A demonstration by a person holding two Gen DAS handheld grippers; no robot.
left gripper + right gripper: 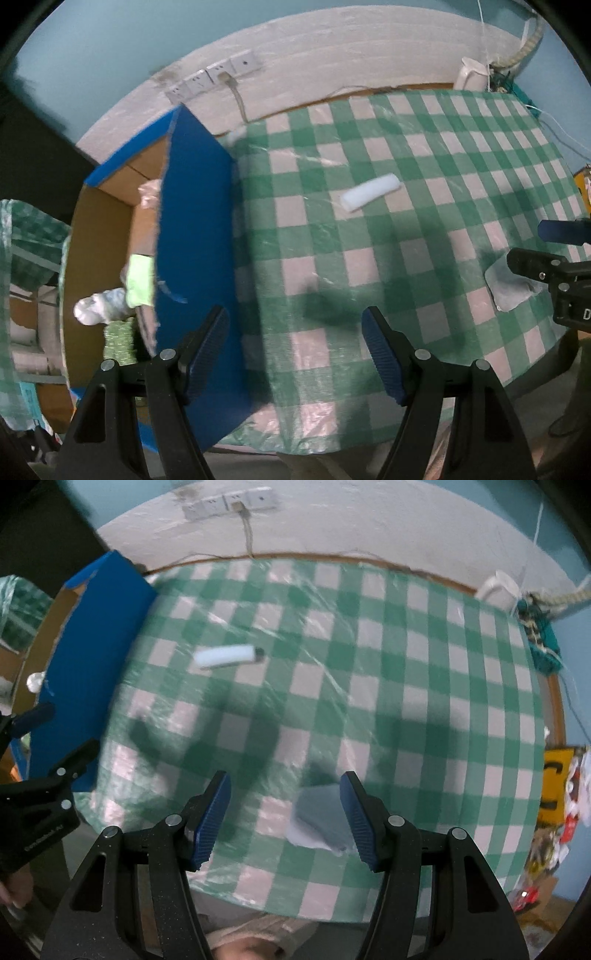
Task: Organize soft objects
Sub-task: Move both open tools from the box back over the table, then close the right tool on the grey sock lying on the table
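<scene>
A white foam roll lies on the green-checked tablecloth; the right wrist view shows the foam roll left of centre. A pale blue-grey cloth lies near the table's front edge, just inside my right gripper's right finger; in the left wrist view the cloth sits at the right under that gripper. My left gripper is open and empty over the table's left side, beside a blue cardboard box. My right gripper is open and holds nothing.
The box holds soft items: a lime cloth, a white sock-like piece and a green textured item. A white jug stands at the table's far corner. Wall sockets and cables run behind. Clutter lies at the right.
</scene>
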